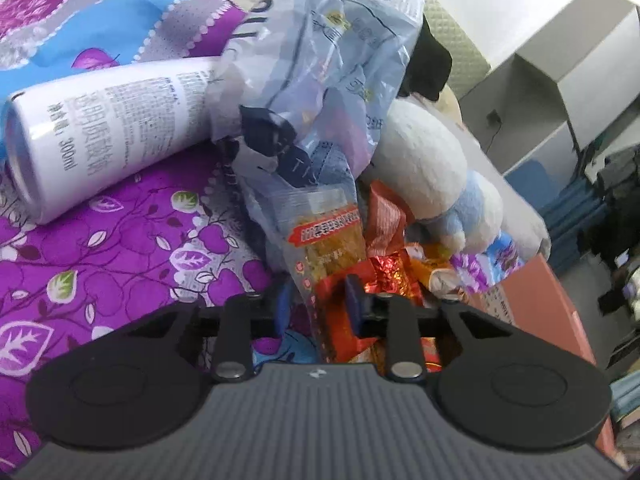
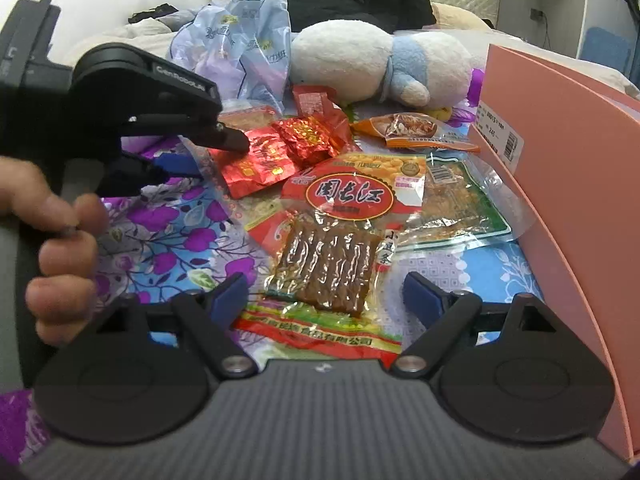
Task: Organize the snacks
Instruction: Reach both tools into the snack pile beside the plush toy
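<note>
My left gripper [image 1: 318, 300] has its blue pads on either side of a clear packet of yellow snack [image 1: 326, 252] and grips it; from the right wrist view the left gripper [image 2: 212, 154] sits at the left edge of the snack pile. My right gripper [image 2: 324, 296] stands open just above a packet of brown strips [image 2: 332, 268] with a red oval label, touching nothing. Around these lie red foil packets [image 2: 260, 160], an orange packet [image 2: 416, 132] and a green-edged clear packet [image 2: 456, 204], all on the purple floral bedsheet [image 2: 168, 240].
A pink box [image 2: 560, 168] walls the right side. A white and blue plush toy [image 2: 380, 64] and a pale blue plastic bag [image 2: 240, 40] lie behind the snacks. A white spray can [image 1: 108, 128] lies on its side at the left. A person's hand [image 2: 60, 240] holds the left gripper.
</note>
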`<state>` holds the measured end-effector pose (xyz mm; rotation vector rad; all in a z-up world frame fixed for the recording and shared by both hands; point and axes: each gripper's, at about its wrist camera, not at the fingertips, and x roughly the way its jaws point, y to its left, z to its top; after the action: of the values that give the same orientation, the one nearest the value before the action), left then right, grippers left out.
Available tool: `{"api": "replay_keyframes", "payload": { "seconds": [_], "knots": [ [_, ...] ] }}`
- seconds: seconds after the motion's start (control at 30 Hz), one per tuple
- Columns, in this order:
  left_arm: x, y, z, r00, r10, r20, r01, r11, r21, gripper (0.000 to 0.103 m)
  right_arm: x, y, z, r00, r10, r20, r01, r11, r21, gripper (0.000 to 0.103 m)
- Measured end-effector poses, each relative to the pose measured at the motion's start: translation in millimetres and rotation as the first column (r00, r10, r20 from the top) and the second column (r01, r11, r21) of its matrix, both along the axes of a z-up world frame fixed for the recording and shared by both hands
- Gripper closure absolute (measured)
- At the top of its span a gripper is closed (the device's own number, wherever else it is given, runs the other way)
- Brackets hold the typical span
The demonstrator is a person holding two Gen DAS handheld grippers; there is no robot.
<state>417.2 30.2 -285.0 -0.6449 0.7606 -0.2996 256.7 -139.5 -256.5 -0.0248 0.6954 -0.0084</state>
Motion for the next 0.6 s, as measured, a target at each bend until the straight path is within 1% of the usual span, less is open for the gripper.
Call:
{"api": "replay_keyframes", "payload": {
  "seconds": [0.03,0.1,0.23,0.3,0.33,0.47,0.53,0.6],
  "knots": [
    [-2.2,1.5,0.0,1.0,0.003,0.001,-0.003,1.0,-0.006,0.079,-0.6,-0.1,0.9,1.0,0.006,0.001,-0.006,1.0,0.0,0.024],
    [-7.3,3.2,2.6,1.0,0.0,0.009,0.0,1.0,-0.009,0.089,-3.8,0.8,3.5,1.0,0.022,-0.003,-0.022,1.0,0.004,0.032],
    [-19.2,4.0,12.8,1.0,-0.013,0.018,0.013,1.0,0.003,0.093,-10.6,1.1,9.1,0.999,0.036,-0.008,-0.036,0.999,-0.002,0.047],
    [-27.4,4.4,17.5,1.0,-0.017,0.017,0.017,1.0,0.001,0.096,-15.3,-2.4,12.0,1.0,0.028,-0.014,-0.028,1.0,0.003,0.06],
    [-33.1,7.1,19.1,1.0,-0.019,0.019,0.019,1.0,-0.002,0.097,-16.8,-4.0,13.2,0.999,0.028,-0.019,-0.028,1.0,0.008,0.064],
    [-56.6,9.4,27.3,1.0,-0.019,0.024,0.02,1.0,-0.009,0.099,-25.6,-9.7,17.2,0.999,0.031,-0.044,-0.029,0.998,0.049,0.072],
    [-70.4,10.2,31.1,1.0,-0.02,0.02,0.02,1.0,-0.005,0.1,-31.8,-10.6,19.4,0.998,0.04,-0.053,-0.037,0.998,0.06,0.082],
    [-84.5,12.2,34.4,1.0,-0.019,0.013,0.019,1.0,-0.003,0.101,-38.8,-10.9,21.7,0.997,0.05,-0.059,-0.046,0.997,0.069,0.084]
  ]
}}
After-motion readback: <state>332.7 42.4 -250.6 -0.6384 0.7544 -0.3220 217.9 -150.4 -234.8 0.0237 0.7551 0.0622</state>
